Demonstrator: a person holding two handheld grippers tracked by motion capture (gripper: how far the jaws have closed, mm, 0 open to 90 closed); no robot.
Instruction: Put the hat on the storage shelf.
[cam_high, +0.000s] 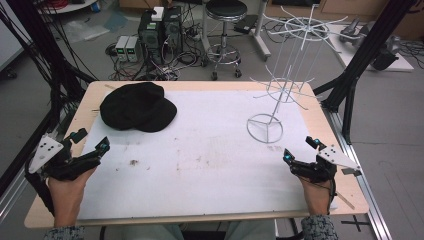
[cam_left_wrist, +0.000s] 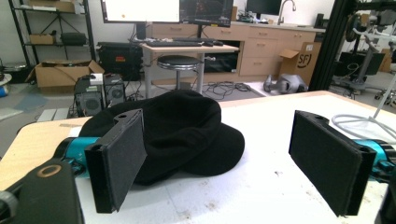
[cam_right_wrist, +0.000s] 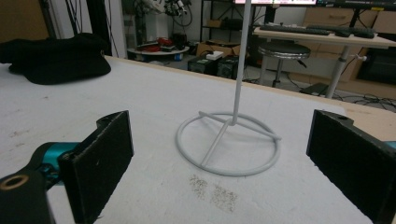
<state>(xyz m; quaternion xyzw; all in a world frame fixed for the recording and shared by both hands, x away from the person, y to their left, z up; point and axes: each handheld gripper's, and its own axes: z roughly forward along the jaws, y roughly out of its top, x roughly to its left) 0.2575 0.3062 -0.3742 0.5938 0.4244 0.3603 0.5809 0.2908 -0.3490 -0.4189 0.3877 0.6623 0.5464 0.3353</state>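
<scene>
With both grippers resting wide apart and empty, left gripper (cam_high: 91, 141) faces the soft black fabric cap (cam_high: 137, 106) at the worktop's (cam_high: 200, 165) far left; right gripper (cam_high: 301, 149) faces the white wire stand (cam_high: 274, 100), likely staging a hanging.

Black cap (cam_high: 137, 106): soft fabric, crumpled, flat on white-covered surface (cam_high: 200, 160), brim toward near right, far-left area, well apart from rack. White wire rack (cam_high: 290, 75): upright, thin pole on ring base with three spokes, two tiers of radiating hook arms, empty; stands on surface right of cap.
</scene>
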